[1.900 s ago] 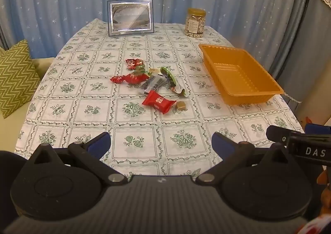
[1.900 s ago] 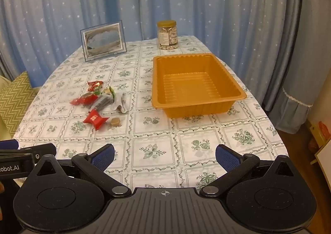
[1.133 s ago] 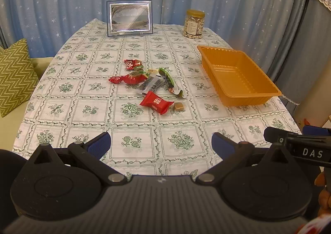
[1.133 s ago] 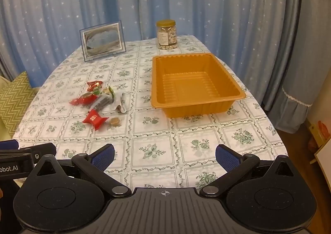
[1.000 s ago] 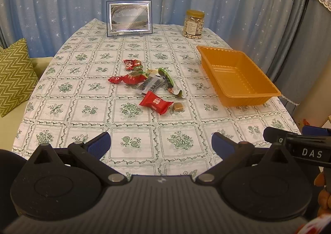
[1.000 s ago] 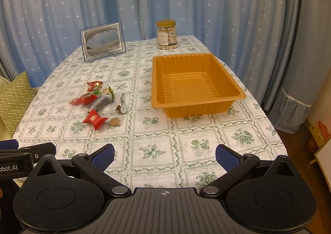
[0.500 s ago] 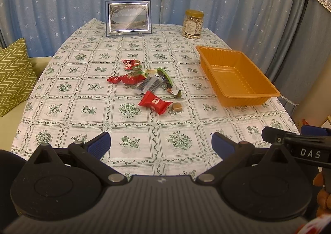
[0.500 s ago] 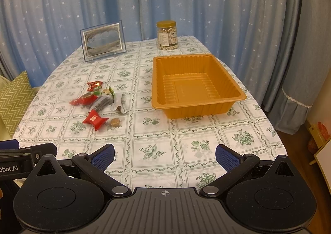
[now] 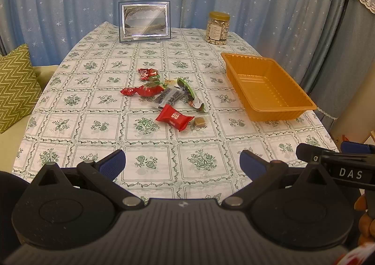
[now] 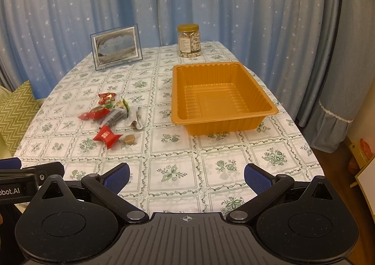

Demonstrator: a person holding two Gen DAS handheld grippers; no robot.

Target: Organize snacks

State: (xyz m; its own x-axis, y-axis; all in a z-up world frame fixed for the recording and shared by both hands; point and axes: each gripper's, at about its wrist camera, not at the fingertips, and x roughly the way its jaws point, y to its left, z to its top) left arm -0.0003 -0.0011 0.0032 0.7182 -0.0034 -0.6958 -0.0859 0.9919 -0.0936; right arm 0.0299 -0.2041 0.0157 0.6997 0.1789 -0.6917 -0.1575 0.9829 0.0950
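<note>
Orange plastic tray [image 10: 225, 105] sits bare on the right half of the counter [image 10: 173, 148], holding nothing, long axis running away from the cameras toward the curtain. Heaped well left of it, near the counter's middle: loose snacks [image 9: 164, 96], none yet in the tray. Nearest in that heap, a red packet [image 9: 174, 118] lying flat, long axis slanting from far-left to near-right, one crimped end just beside a small brown candy [image 9: 199, 121]. Behind these, a dark packet [image 9: 169, 97], a green-edged wrapper [image 9: 187, 89] and two red twist-wrapped sweets [image 9: 143, 90], overlapping, orientations mixed.

Compared with about two seconds back, almost nothing altered: left-wrist view drifted slightly, heap and tray showing a touch lower and nearer the lens, suggesting a slow creep forward; right-wrist view essentially the same. Meaning, by judgement: sorting not begun, approach barely under way.

Left claw [image 9: 182, 163] spread wide, nothing between its blue pads, hanging over the near edge of the counter and aimed at the heap. Right claw [image 10: 186, 176] likewise spread and unloaded, aimed at the tray. Likely first pick: red packet, closest and clear on its near side.
</note>
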